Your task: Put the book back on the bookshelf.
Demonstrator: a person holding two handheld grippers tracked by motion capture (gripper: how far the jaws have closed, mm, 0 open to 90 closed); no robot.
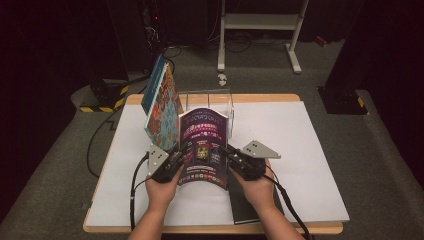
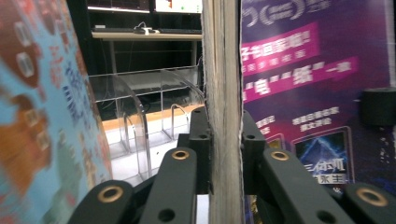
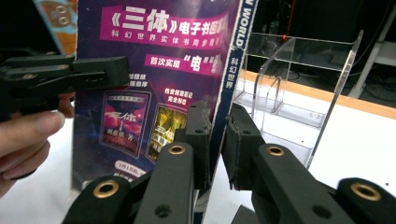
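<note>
Two grippers are clamped on one purple magazine (image 1: 204,150), which you hold upright and slightly bowed above the white table (image 1: 310,165), near your edge of it. Your left gripper (image 1: 181,151) pinches the page edge of that magazine: in the left gripper view its jaws have closed right down onto the stack of page edges (image 2: 225,116), pads pressed on both faces. Your right gripper (image 1: 226,151) has the opposite edge, the spine (image 3: 227,88), with its jaws shut tight on either side of it in the right gripper view, and your left hand (image 3: 28,135) shows beyond the cover there. Just under your right hand (image 1: 259,187) a dark flat book (image 1: 245,205) lies on the table near the front edge. Just behind and to the left of the purple magazine, a blue and orange patterned book (image 1: 161,102) stands tilted, leaning against the left side of the clear acrylic rack (image 1: 220,97). That rack stands behind the magazine at the far side of the table; its curved transparent dividers (image 2: 135,121) form several slots, and the slots that you can see through in both gripper views have nothing in them. Whether the patterned book sits in the outermost slot or just beside the rack you cannot tell from these views. Beyond the table, a white metal stand (image 1: 260,22) stands on the grey carpet.
</note>
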